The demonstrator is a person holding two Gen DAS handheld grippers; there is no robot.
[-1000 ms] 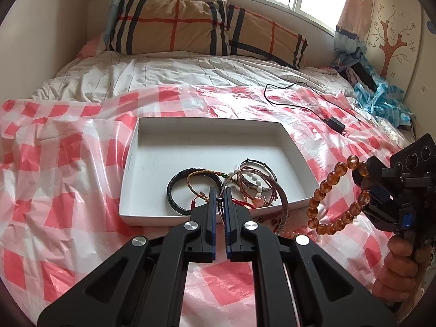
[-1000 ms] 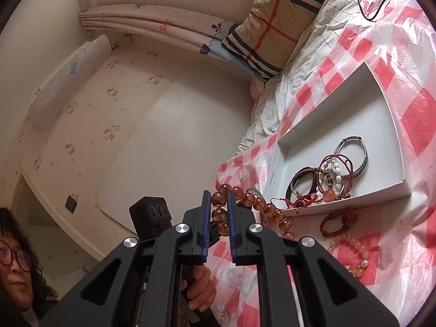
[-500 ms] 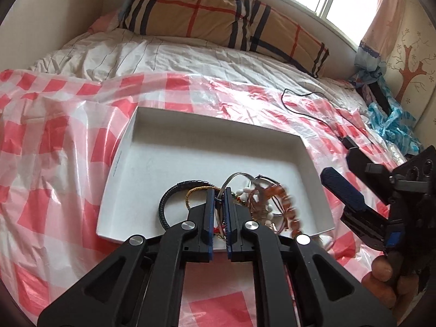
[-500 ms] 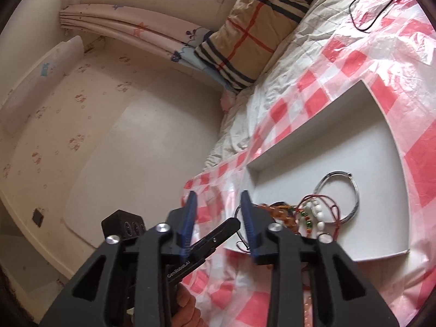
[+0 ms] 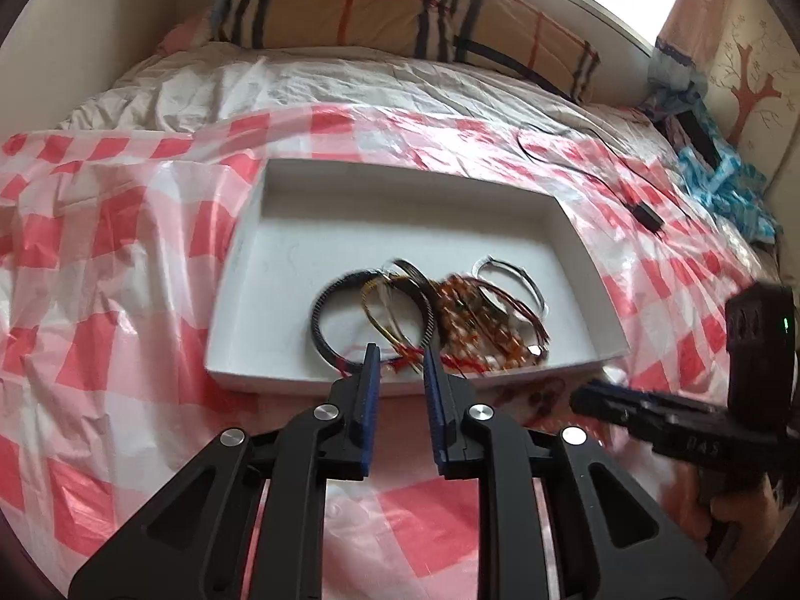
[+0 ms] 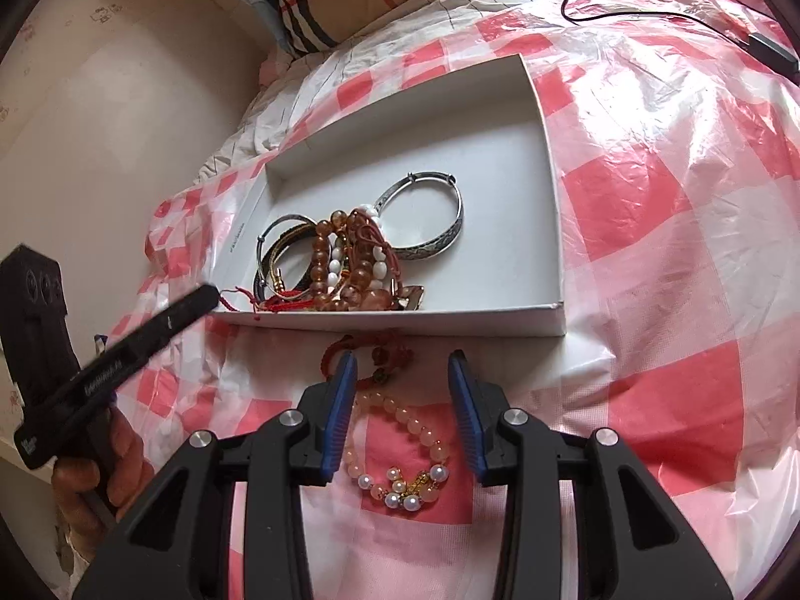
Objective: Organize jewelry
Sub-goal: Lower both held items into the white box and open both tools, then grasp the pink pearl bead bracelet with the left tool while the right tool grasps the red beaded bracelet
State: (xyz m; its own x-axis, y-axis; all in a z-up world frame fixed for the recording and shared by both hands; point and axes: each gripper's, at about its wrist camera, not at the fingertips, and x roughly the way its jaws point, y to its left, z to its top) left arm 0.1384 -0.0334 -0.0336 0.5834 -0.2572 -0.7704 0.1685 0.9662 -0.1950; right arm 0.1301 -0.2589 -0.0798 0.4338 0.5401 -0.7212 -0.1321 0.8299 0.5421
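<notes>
A white tray [image 5: 400, 230] lies on the checked plastic sheet with a heap of bracelets in it: a black band [image 5: 320, 315], an amber bead bracelet [image 6: 322, 255] and a silver bangle [image 6: 430, 215]. My left gripper [image 5: 400, 355] hovers at the tray's near wall. Its jaws are opening and nothing is pressed between them. My right gripper [image 6: 404, 365] stands open just in front of the tray [image 6: 450, 322]. A red cord bracelet [image 6: 375, 350] and a pink bead bracelet with pearls [image 6: 405, 450] lie on the sheet beneath its fingers, untouched.
A plaid pillow [image 5: 400, 5] and rumpled bedding lie beyond the tray. A black charger cable [image 5: 645, 212] runs across the sheet at the right, near a blue bag [image 5: 720, 185]. A wall [image 6: 100, 125] borders the bed. A person's hand [image 6: 100, 470] holds the left gripper.
The amber bead bracelet left the right gripper and now lies in the tray. The right gripper opened and tipped down over the bracelets on the sheet. The left jaws parted and sank.
</notes>
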